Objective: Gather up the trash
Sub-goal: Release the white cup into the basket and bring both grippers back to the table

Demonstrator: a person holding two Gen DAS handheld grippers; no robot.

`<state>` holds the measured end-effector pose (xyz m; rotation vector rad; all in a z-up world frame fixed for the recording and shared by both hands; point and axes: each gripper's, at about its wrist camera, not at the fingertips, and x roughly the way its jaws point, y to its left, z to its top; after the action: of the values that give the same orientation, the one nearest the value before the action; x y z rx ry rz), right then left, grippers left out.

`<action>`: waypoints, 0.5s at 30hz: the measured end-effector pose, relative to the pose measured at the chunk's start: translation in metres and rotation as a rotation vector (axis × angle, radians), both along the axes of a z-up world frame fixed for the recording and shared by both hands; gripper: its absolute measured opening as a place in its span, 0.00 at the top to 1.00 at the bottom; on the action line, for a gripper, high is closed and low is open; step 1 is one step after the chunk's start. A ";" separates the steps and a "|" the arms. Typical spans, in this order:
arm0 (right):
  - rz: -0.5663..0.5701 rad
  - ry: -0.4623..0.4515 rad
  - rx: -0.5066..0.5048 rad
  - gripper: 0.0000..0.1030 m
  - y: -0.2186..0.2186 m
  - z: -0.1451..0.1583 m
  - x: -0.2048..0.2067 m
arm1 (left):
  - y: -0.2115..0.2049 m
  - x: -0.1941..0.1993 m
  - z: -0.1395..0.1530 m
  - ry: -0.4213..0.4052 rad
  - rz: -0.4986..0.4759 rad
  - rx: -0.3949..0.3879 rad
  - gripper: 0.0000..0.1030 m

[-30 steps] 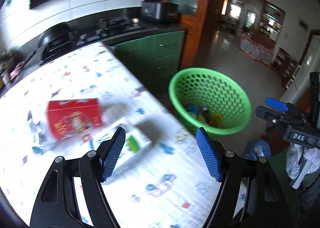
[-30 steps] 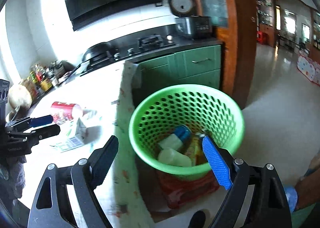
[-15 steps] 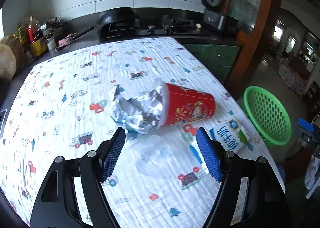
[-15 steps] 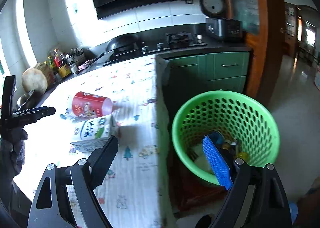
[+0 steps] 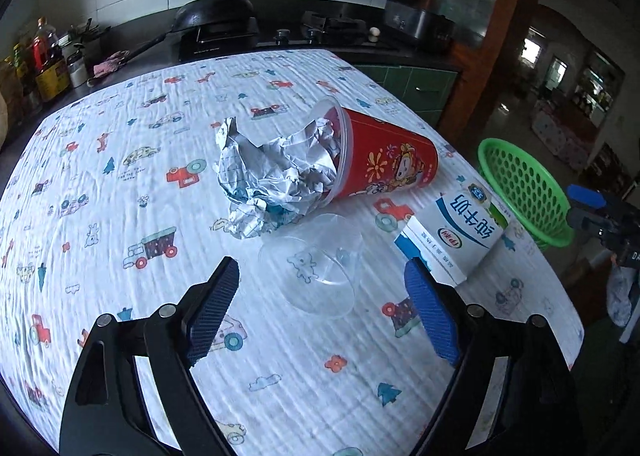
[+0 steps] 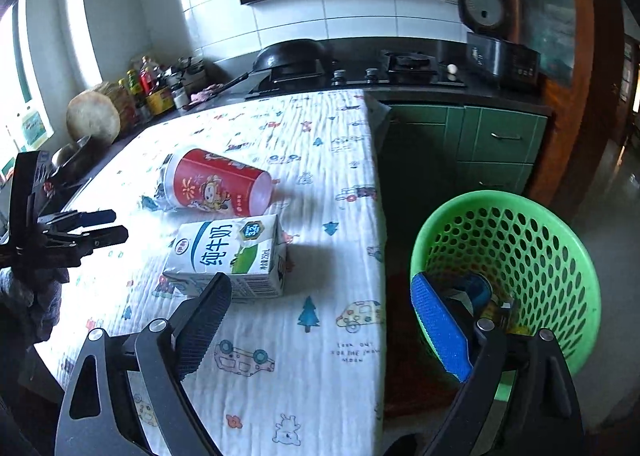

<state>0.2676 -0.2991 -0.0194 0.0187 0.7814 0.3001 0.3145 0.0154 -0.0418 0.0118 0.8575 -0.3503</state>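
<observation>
On the counter (image 5: pixel 120 184): red cup (image 5: pixel 384 158) on its side, spilling foil (image 5: pixel 272 172); milk carton (image 5: pixel 452 236) beside. Left tongs (image 5: pixel 320 308) and right tongs (image 6: pixel 320 330) spread wide, empty.

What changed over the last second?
Left gripper swung from the basket side back over the table, now facing the clear lid. Right gripper swung from over the basket toward the carton. Both stayed open and empty. Cup, foil and carton unmoved.
</observation>
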 end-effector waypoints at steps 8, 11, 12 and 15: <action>0.051 0.044 0.011 0.14 0.013 -0.011 0.011 | 0.007 0.016 -0.016 0.034 -0.102 -0.030 0.13; 0.076 0.061 -0.001 0.14 0.021 -0.015 0.018 | 0.007 0.021 -0.023 0.039 -0.133 -0.038 0.13; 0.084 0.066 -0.003 0.14 0.024 -0.016 0.019 | 0.008 0.023 -0.024 0.041 -0.137 -0.042 0.13; 0.121 0.081 -0.003 0.13 0.030 -0.019 0.023 | 0.010 0.027 -0.027 0.046 -0.147 -0.052 0.12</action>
<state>0.2909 -0.2689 -0.0384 -0.0200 0.8650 0.4151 0.3411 0.0254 -0.0685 0.0189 0.8948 -0.5122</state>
